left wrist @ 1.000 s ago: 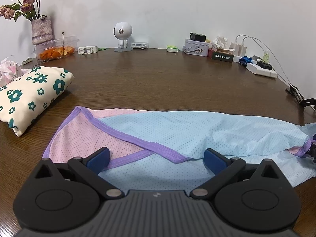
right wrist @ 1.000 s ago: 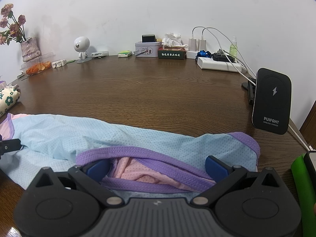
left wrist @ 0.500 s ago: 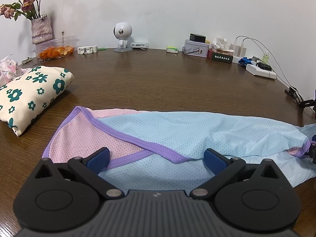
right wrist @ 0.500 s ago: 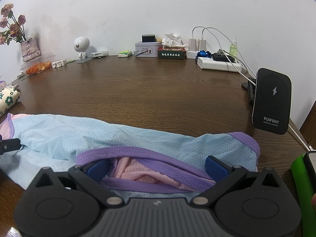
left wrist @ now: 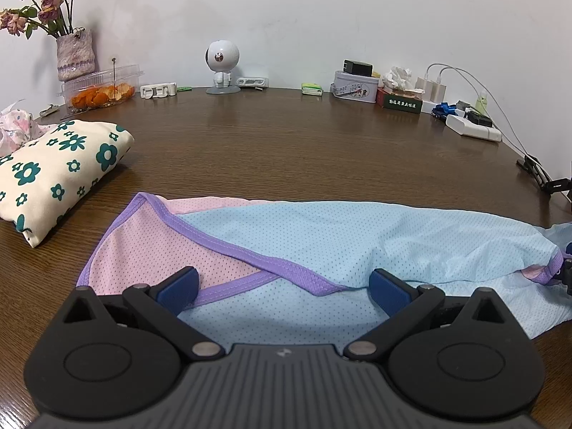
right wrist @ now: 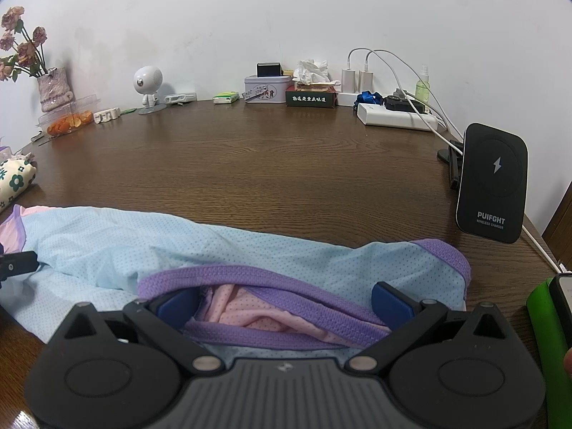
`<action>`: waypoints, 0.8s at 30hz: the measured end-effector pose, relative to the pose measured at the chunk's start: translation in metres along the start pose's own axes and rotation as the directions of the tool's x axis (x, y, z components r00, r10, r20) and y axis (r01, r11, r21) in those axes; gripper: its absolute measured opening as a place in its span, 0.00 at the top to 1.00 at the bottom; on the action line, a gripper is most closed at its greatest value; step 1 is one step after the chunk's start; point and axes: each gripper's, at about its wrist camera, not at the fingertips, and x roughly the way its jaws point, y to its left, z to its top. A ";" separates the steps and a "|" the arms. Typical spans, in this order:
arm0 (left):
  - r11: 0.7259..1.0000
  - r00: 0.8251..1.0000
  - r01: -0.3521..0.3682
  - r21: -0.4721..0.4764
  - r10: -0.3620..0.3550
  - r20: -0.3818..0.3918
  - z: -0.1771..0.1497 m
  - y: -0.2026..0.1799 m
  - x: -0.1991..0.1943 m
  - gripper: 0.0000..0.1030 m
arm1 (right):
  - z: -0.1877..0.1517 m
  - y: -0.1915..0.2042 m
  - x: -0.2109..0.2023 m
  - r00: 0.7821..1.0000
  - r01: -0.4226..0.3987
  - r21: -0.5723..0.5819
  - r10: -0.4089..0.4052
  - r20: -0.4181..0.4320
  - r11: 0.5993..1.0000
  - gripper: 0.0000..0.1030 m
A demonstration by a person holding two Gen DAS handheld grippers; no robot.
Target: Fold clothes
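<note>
both grippers, left gripper (left wrist: pixel 282 286) and right gripper (right wrist: pixel 284 302), spread wide over a blue mesh garment (left wrist: pixel 357 236), gripping nothing. a folded floral cloth (left wrist: pixel 53 175) lies just left of it on the wooden table (left wrist: pixel 304 157).

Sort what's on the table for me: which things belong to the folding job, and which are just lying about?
Job: blue mesh garment, folded floral cloth, left gripper, right gripper, both jaws open.

Lying about: wireless charger, robot figurine, flower vase, power strip.

We see both views evenly and softly lit, with sharp focus mid-frame. The table (left wrist: pixel 286 150) shows faint sheen, the flowers (left wrist: pixel 39 3) cast a soft wall shadow, and fisheye bending with dark vignetting marks the corners.
</note>
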 end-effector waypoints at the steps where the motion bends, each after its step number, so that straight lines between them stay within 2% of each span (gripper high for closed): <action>1: 1.000 1.000 0.000 0.000 0.000 0.000 0.000 0.000 0.000 0.00 | 0.000 0.000 0.000 1.000 0.000 0.000 0.000 0.000 1.000 0.00; 24: 1.000 1.000 0.009 -0.012 -0.009 0.005 0.001 0.003 0.000 0.00 | 0.000 -0.001 0.000 1.000 -0.002 0.000 0.002 0.000 1.000 0.00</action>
